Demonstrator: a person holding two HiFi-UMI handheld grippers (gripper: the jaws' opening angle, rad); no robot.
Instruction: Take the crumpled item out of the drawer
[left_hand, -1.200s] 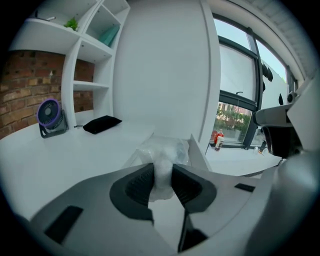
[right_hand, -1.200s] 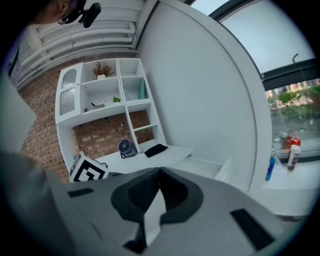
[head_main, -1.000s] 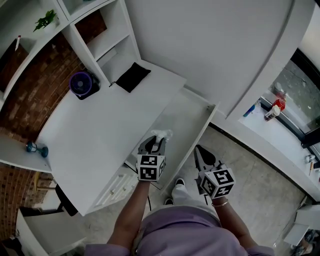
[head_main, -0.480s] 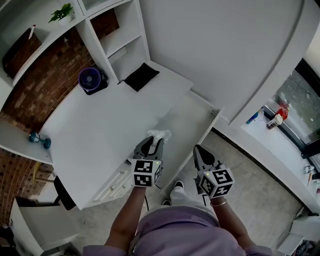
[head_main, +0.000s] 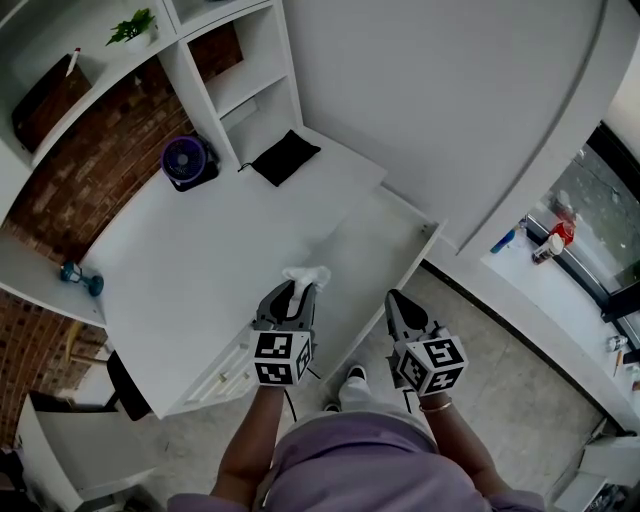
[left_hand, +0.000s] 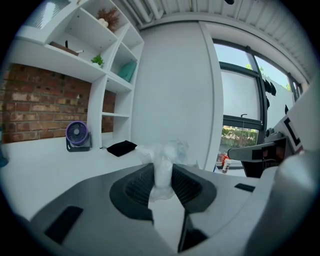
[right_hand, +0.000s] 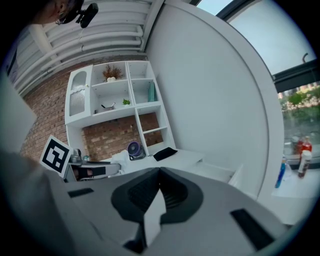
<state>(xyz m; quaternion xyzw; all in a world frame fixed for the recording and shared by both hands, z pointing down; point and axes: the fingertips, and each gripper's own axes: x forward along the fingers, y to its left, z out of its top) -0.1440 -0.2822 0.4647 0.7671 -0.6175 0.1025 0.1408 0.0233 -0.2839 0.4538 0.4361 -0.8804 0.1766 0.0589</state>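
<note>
The desk and its open drawer set the main hazard: I judge that a low carry across the desk edge can snag the load on that edge and pull it from the grip. My left gripper stands at a middle width, its pads pressed on the lower part of the crumpled item, a pale, thin, plastic-like wad. The wad is raised clear of the drawer and hangs over the desk's near edge. My right gripper has its jaws together with nothing between them and hangs idle over the drawer's front corner, so it gives no backup if the wad falls. In the left gripper view most of the crumpled item bulges above the pads; such soft material can compress and slip out under a quick swing, dropping into the drawer or onto the floor. Compared with a second ago, the left gripper and wad have shifted from over the drawer's left side toward the desk, while the right gripper holds about the same place.
</note>
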